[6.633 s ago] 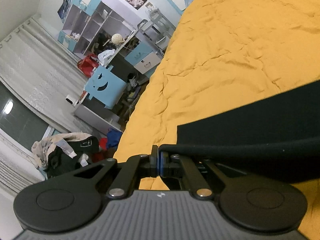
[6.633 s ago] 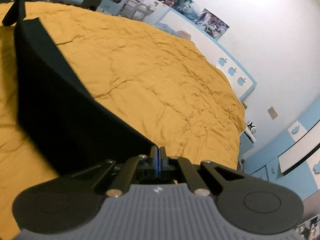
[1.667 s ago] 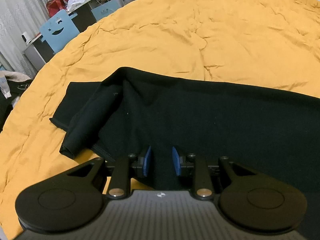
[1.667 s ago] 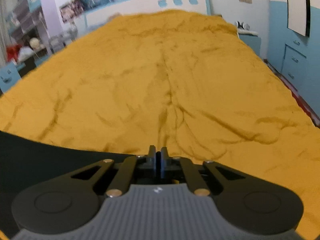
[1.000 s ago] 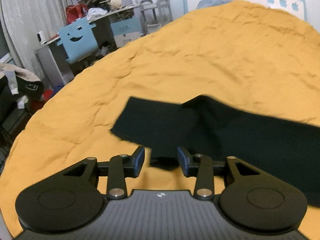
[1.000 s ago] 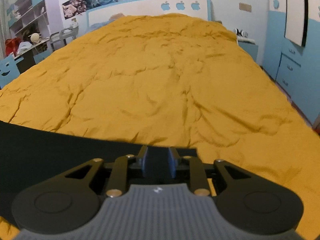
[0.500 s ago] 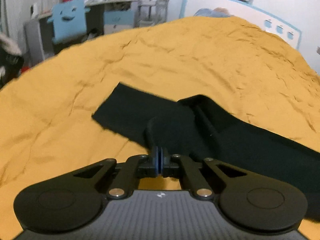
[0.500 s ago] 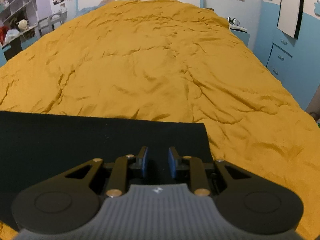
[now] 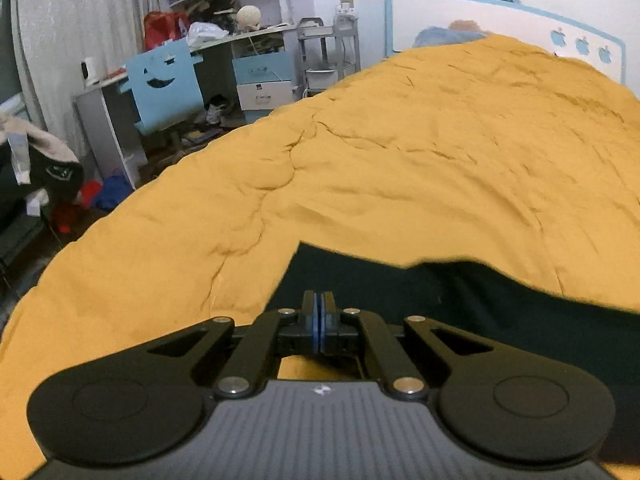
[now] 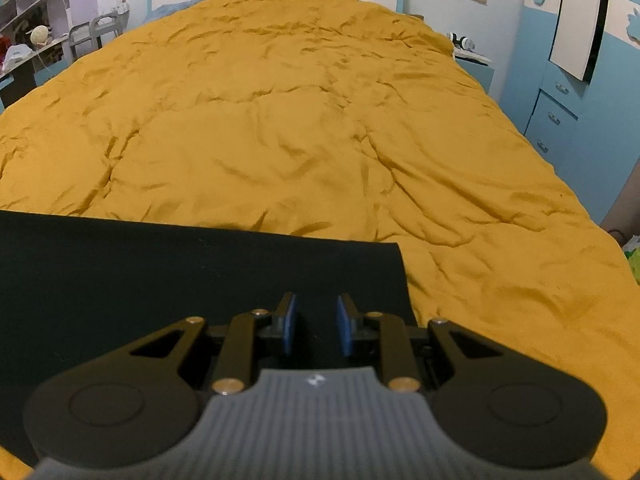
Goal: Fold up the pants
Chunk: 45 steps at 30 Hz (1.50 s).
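Left gripper, right gripper: black linkage arms, blue-padded jaws, brass screws, grey ribbed housing.

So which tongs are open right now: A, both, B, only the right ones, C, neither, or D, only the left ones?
B: the right tongs show a clear gap between their blue pads, poised over the black pants on the orange bedspread, while the left tongs have their pads pressed together.
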{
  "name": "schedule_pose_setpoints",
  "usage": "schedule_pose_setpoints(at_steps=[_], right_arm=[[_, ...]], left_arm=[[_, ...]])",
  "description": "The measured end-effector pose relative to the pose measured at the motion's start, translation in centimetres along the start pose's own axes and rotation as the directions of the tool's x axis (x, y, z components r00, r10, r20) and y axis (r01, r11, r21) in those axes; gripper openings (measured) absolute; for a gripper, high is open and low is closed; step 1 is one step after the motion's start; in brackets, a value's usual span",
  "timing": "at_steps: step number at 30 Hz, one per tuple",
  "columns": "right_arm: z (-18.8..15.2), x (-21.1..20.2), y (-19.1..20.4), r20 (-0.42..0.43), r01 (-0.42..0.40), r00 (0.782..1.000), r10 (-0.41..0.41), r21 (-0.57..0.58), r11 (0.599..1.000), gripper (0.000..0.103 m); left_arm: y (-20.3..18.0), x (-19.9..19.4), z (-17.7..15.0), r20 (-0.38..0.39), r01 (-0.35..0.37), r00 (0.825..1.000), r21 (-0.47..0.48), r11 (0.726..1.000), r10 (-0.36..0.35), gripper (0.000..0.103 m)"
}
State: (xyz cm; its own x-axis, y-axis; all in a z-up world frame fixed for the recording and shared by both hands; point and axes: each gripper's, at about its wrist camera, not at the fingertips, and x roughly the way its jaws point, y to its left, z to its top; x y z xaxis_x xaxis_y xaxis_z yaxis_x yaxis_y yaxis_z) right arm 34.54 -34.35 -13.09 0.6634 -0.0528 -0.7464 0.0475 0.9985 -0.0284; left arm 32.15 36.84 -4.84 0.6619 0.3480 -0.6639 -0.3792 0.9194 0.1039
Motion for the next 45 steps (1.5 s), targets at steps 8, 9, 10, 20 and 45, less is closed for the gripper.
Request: schedule_pose_setpoints(at_steps=[8,9,10,20,45], right_arm=[[-0.2,-0.7,-0.7,0.006,0.033,0.999,-0.033,-0.004,0.999,0.018],[-0.1,-0.8,-0.8,0.006,0.039,0.999,-0.039,-0.010,0.999,0.018],[-0.1,-0.8,-0.8,0.006,0.043,0.999,-0.043,-0.012,0.999,0.018],[0.0,-0.4,-0.3,0.001,0.029,1.000,-0.029,-0.022,0.999,0.018],[-0.8,-0.3,-0.2,-0.004,0.026,1.000,-0.027,-0.017,1.000,0.023]], left_arm=[[3.4,4.8,2.5,-0.021,-0.072,0.997,-0.227,0.971,0.069,0.006],[3.9,4.8,2.7,-0.009,-0.060,0.998,-0.256,0.965,0.060,0.008],[4.4,4.5,2.8,0.004,-0.045,0.999,-0.283,0.958,0.048,0.008],[6.8,1.7,-1.4,0.026,0.180,0.983,-0.307,0.934,-0.181,0.043],[5.3,3.5,2.2,0.007,0.136,0.989,-0.395,0.908,-0.145,0.000]])
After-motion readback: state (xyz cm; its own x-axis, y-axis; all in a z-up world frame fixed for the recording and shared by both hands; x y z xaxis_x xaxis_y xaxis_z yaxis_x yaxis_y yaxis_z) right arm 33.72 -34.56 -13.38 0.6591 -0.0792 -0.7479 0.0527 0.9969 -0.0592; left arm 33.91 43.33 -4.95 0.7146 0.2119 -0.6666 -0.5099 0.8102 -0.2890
